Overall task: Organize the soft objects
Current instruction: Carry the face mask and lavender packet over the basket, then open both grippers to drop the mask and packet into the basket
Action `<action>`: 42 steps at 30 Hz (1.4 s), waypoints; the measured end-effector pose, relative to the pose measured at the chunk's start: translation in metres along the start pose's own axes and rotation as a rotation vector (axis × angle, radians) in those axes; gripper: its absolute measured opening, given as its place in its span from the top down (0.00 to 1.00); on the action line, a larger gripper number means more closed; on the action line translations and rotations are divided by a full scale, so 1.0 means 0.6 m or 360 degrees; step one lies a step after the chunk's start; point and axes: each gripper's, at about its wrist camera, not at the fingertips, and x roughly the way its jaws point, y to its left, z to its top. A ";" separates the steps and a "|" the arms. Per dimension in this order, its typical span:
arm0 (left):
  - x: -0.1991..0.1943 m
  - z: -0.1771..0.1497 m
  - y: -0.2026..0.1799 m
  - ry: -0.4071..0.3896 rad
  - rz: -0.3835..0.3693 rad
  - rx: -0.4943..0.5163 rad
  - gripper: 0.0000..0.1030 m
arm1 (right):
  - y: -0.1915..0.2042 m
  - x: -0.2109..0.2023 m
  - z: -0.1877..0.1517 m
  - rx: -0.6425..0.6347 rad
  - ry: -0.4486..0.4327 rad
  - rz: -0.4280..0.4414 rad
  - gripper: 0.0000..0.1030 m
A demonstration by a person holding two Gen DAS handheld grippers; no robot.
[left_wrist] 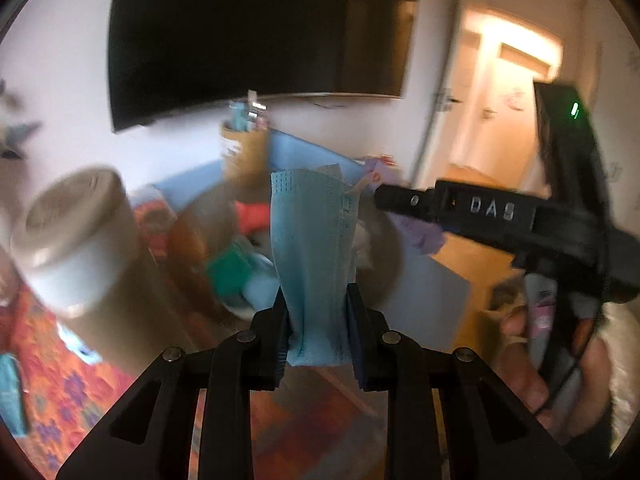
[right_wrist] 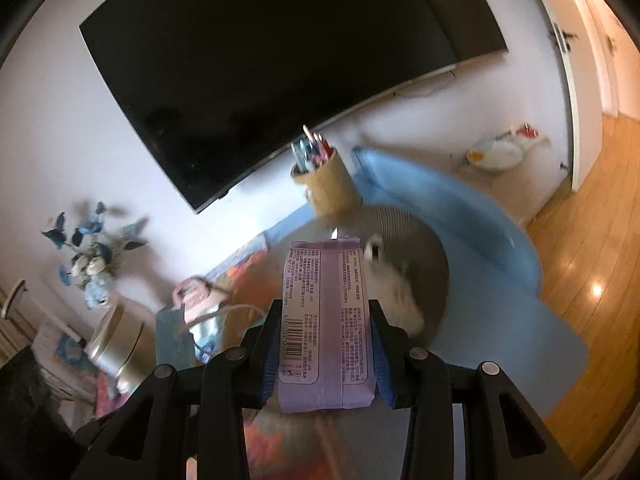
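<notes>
You have a pale blue face mask (left_wrist: 316,264) with fine pleat lines in your black left gripper (left_wrist: 318,320), and a lilac tissue pack (right_wrist: 326,320) with dark print and a barcode in your right gripper (right_wrist: 324,344). Left lies an orange-red cloth (left_wrist: 60,412) with purple flowers; far off, a tan cup (right_wrist: 326,184) and black screen (right_wrist: 280,60).

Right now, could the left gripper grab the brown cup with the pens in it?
Probably not yet. The left gripper is already shut on a blue face mask, so its jaws are full. The pen cup stands farther back, behind the mask, with nothing else plainly blocking it.
</notes>
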 end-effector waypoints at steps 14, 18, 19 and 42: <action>0.078 0.041 -0.021 -0.0141 0.0540 0.0105 0.76 | 0.058 0.156 0.115 -0.0406 0.0109 -0.0087 0.63; 0.093 0.044 -0.014 -0.0150 0.0628 0.0071 0.62 | 0.069 0.190 0.123 -0.0454 0.0184 -0.0058 0.57; 0.095 0.044 -0.012 -0.0155 0.0623 0.0070 0.60 | 0.070 0.194 0.124 -0.0452 0.0192 -0.0065 0.52; -0.121 -0.002 -0.022 -0.0323 0.0387 -0.0008 0.22 | 0.040 -0.081 0.036 -0.0190 -0.0142 -0.0002 0.08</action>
